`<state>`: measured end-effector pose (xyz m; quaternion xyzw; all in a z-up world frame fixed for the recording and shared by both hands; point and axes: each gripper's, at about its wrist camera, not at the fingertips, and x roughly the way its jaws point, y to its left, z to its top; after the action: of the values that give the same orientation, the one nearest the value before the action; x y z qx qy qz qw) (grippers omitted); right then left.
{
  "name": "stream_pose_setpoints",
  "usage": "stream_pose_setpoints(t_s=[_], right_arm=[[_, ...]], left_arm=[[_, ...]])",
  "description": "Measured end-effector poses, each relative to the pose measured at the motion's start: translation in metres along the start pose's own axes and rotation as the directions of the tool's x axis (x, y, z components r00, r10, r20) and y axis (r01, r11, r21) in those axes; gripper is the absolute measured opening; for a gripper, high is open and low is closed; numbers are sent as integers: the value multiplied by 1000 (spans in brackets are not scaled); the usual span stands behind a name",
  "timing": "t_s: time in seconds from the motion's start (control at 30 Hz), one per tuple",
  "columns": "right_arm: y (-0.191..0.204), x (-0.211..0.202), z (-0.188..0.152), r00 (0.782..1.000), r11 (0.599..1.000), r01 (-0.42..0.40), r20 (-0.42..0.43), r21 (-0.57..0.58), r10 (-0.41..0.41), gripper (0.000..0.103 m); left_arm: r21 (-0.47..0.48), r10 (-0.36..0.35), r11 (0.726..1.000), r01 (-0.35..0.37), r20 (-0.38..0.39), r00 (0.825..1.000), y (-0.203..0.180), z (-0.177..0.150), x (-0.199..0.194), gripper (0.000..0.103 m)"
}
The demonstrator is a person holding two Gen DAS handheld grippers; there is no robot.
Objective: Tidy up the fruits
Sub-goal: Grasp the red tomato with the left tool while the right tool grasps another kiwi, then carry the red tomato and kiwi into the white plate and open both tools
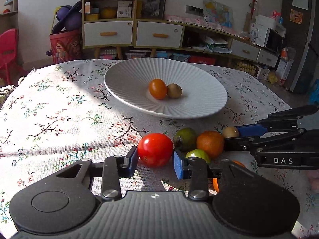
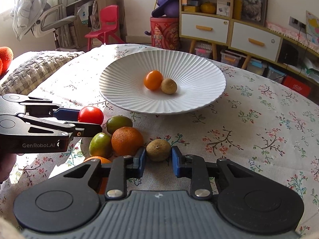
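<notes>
Left tongs: being held apart, the red tomato sitting between the pads, unclamped.
Green fruits: lying just right of the left tongs, beside the orange.
Right tongs: being held apart around the brown fruit.
Plate: lying beyond both tongs, holding two small fruits.

Both our wrist cameras sit low over the bench's near edge, looking along their fingers toward the far edge. We share the white plate, and each view catches the other gripper close by.
</notes>
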<state>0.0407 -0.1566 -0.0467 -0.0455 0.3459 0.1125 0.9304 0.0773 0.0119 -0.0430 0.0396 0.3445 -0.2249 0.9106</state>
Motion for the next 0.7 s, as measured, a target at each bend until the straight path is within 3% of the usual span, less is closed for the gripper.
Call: stream_pose_setpoints(t_s=[0.37,0.7], right_arm=[[1,-20,18,997,999,-39,64,15,38,25],[-6,-12,42,996,1000,-13,85,-3,13,25]], left_arm=[[-1,-8,1000,8,23,1000,-5,13,-27,21],[-14,-9,1000,9,41,999,-10,36,-15,21]])
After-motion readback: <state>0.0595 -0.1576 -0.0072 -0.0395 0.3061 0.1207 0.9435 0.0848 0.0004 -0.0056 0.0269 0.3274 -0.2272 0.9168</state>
